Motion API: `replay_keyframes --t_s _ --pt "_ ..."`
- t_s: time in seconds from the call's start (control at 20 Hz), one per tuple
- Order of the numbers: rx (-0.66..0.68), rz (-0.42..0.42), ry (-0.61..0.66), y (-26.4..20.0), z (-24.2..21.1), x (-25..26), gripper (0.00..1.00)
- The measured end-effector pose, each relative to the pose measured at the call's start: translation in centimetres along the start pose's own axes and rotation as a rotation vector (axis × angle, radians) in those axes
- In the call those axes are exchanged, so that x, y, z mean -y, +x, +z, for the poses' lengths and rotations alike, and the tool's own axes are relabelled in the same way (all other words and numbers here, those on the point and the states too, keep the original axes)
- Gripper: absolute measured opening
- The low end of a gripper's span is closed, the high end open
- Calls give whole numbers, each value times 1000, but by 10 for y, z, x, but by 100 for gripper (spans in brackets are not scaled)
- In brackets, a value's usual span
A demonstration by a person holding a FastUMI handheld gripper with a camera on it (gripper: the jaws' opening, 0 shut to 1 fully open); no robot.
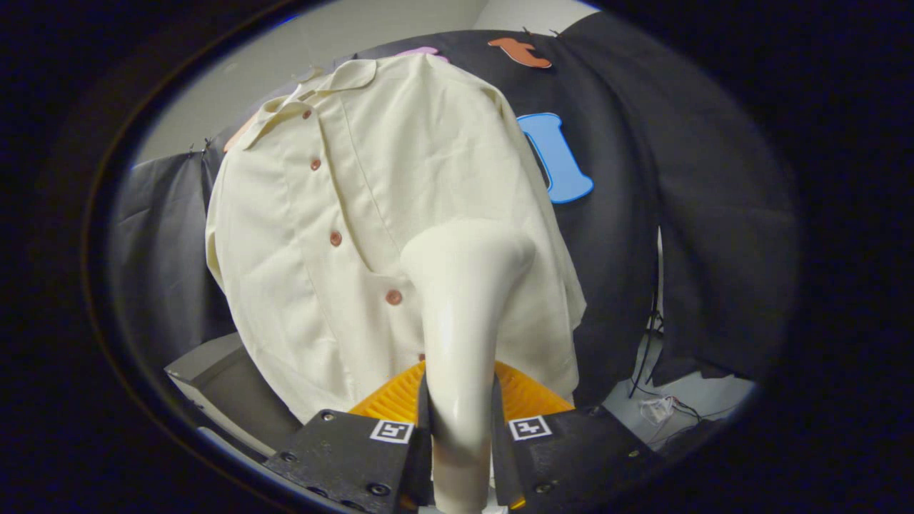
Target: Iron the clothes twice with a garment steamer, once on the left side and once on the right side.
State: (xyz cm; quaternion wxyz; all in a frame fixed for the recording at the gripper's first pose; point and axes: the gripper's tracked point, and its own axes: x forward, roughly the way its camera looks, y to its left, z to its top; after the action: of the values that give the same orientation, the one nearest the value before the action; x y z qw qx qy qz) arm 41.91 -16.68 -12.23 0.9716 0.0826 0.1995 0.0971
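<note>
Clamping the cream garment steamer (460, 335) by its handle, both fingers of the gripper (460, 435) press its sides. Just beyond, its head lies against the right front of the cream buttoned shirt (321, 214), hanging before the dark booth wall (685, 214).

Tongs-mounted fisheye, close before shirt (343, 235)
</note>
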Motion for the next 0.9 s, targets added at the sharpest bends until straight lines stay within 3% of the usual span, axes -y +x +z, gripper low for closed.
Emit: replay_keyframes --t_s 0.55,0.9 --pt "-73 12 92 -6 -107 53 35" --pt "-91 6 124 -19 -137 68 35"
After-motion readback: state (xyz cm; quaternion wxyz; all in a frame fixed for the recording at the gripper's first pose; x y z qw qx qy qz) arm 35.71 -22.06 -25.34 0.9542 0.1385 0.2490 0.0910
